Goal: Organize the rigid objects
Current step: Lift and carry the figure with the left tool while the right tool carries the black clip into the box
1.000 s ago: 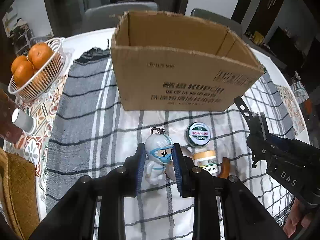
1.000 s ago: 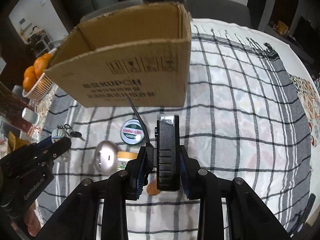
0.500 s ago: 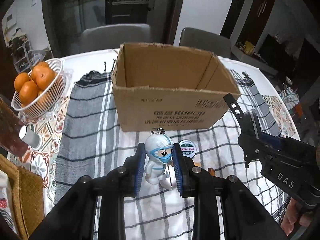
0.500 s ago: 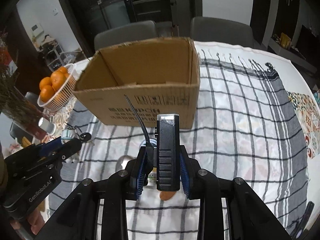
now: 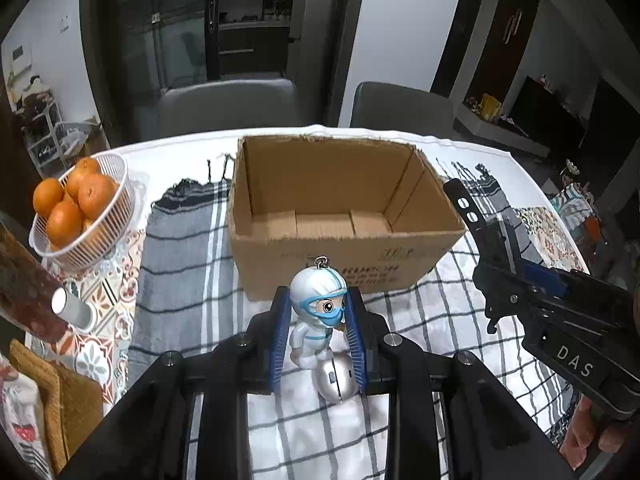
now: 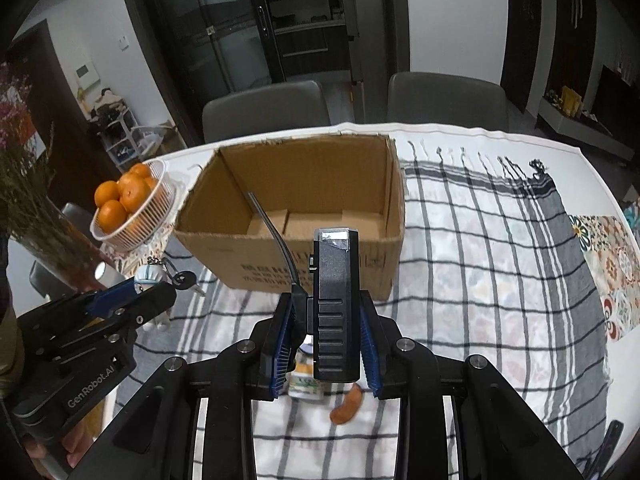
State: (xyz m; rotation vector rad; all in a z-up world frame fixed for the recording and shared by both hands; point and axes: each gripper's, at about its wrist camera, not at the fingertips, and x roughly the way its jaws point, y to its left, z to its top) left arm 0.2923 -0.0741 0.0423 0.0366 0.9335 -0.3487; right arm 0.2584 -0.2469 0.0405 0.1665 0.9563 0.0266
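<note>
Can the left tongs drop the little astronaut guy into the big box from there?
Probably yes. The left tongs already grip the astronaut figure, lifted off the cloth, just short of the cardboard box. Its top is open, and nothing sits between them; the right tongs stay off to the side.

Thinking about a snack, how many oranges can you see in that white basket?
4 oranges show in the white basket, at the table's left edge beside the cardboard box: one far left, one at the back, one centre, one in front. More may be hidden underneath.
</note>
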